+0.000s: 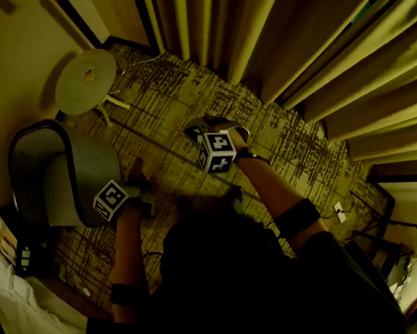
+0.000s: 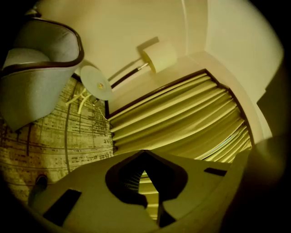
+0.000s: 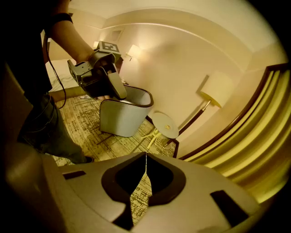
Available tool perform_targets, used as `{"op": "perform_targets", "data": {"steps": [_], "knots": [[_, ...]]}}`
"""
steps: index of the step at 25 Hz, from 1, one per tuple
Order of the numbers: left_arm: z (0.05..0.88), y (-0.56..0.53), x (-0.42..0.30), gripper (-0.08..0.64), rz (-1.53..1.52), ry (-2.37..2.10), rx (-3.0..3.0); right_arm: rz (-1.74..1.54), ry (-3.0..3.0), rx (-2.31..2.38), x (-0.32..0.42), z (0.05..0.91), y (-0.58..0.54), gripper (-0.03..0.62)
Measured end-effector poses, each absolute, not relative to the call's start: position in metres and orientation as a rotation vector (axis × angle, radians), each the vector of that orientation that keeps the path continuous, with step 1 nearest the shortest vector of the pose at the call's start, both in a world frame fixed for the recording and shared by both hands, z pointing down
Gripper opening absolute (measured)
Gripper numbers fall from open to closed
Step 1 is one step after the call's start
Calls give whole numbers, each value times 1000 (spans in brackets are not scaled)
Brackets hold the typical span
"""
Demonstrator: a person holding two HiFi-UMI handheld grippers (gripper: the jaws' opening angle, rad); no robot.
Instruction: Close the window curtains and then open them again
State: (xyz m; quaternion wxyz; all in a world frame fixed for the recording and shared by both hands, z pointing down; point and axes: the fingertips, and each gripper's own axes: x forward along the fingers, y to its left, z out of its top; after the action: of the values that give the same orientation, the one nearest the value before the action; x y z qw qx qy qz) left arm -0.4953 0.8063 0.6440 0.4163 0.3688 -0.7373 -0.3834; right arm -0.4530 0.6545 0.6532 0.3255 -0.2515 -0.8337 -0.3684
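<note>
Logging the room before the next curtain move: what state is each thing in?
Curtains: mostly drawn, one narrow gap.
Left hand-held gripper: shut, empty.
Right hand-held gripper: shut, empty.
Armchair: upright.
Side table: upright.

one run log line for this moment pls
left gripper shut, empty | right gripper shut, empty | curtains not touched | armchair beside left gripper

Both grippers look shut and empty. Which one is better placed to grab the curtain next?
Right, probably: the right gripper is nearer the curtain folds; the left gripper sits back beside the armchair.
</note>
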Motion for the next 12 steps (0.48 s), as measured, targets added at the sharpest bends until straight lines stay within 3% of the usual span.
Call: {"op": "perform_targets", "data": {"steps": [12], "knots": [[609, 725, -506, 2, -456, -2062, 1155, -693, -2348, -352, -417, 637, 572, 15]]}}
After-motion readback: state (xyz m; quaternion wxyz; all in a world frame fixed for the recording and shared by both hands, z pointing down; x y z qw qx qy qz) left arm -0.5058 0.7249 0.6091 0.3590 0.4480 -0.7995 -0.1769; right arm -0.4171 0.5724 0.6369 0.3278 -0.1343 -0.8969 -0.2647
